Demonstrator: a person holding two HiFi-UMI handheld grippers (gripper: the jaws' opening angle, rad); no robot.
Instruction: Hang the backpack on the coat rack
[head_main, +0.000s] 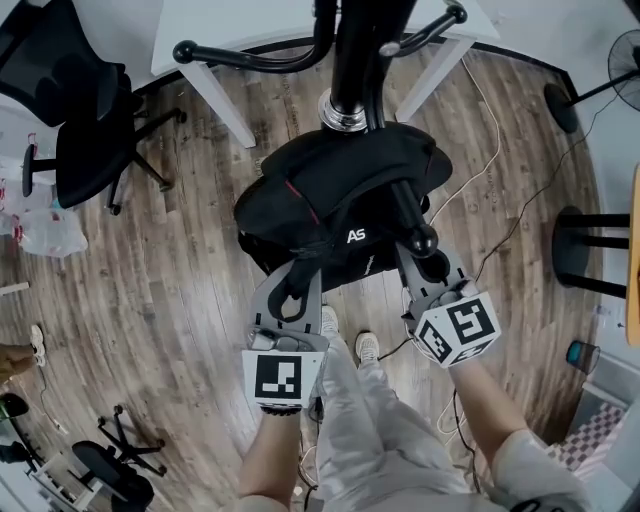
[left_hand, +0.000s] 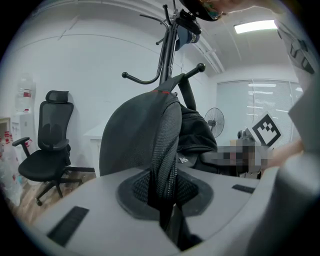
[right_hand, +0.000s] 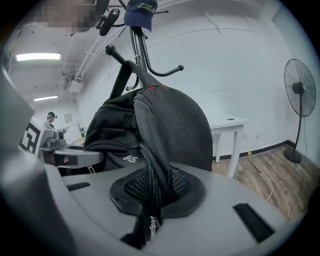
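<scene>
Forearms stretch forward side by side, angled slightly downward. Left gripper and right gripper each pinch a mesh strap; just beyond their tips, the backpack leans against the coat rack pole.

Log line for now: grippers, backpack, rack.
left gripper: jaws shut on left strap | right gripper: jaws shut on right strap | backpack: at coat rack | hung: cannot tell
</scene>
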